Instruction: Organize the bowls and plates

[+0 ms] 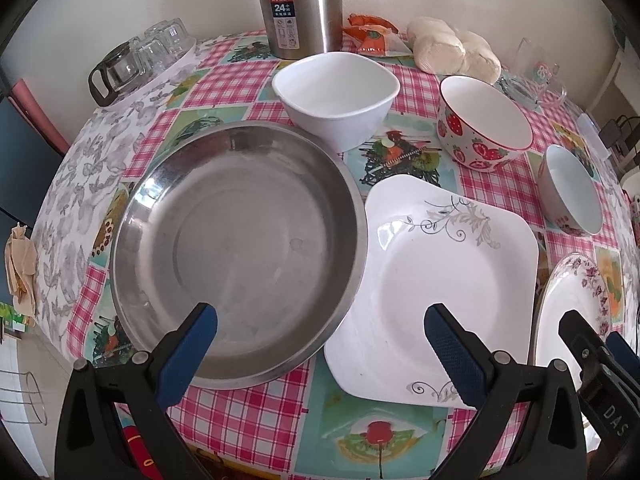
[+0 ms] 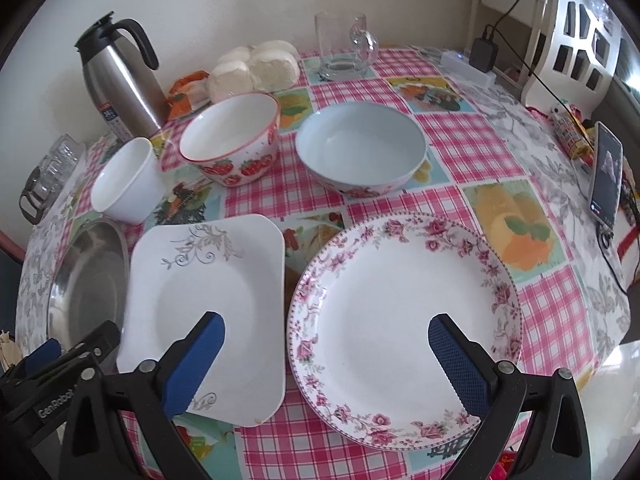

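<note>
The left tongs stand wide apart at the bottom of the left wrist view, gripping nothing, with one blue pad over the steel pan and the other over the square white plate. The right tongs are likewise spread and empty at the bottom of the right wrist view, one pad over the square plate's near edge, the other over the round floral plate.

On the checked bench the three flat pieces lie in a row across the lower half of the frames: steel pan at the left, square plate in the middle, floral plate at the right. The pan's rim overlaps the square plate's left edge. The square plate and floral plate lie just beside each other; I cannot tell whether they touch.

Above them, across the middle of the frames, stand three bowls, all upright and apart: a plain white bowl at the left, a strawberry-patterned bowl in the centre, and a pale blue bowl at the right.

Along the upper edge are a steel thermos jug, a bag of white buns and a clear glass mug. A phone lies at the right edge.
</note>
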### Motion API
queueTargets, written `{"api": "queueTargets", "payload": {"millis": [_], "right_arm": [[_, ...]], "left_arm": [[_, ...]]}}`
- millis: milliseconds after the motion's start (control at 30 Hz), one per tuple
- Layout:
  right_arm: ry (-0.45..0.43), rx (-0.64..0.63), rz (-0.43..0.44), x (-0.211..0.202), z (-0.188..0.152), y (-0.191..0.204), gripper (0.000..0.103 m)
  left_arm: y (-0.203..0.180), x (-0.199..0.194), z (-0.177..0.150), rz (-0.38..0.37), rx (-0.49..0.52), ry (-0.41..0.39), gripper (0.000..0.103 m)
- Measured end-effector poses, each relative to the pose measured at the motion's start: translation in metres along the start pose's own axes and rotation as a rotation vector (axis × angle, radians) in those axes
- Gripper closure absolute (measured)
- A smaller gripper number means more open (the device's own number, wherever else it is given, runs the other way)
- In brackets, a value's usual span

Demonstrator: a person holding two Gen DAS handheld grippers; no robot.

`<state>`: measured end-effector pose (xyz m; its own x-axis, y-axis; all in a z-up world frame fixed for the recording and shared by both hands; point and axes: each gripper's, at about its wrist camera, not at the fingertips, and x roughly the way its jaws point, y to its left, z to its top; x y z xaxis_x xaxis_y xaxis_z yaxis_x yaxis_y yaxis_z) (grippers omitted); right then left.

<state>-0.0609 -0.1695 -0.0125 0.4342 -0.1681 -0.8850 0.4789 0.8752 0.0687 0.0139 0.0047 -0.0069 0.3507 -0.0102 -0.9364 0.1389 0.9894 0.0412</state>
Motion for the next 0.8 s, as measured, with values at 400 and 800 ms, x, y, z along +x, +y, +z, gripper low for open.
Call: {"api": "queueTargets", "payload": {"millis": [400,800], "right_arm": [[-0.010,-0.019,-0.018,-0.0011,-0.0004,0.0019,0.000],[-0.018,-0.032,-0.021,-0.0024,-0.0004,0.0031,0.000]], "left_arm": [[0.0000,0.0006,-0.0013,-0.002,0.002,0.002,0.000],[-0.0010,0.0008,-0.0023,-0.001,0.000,0.002,0.000]]}}
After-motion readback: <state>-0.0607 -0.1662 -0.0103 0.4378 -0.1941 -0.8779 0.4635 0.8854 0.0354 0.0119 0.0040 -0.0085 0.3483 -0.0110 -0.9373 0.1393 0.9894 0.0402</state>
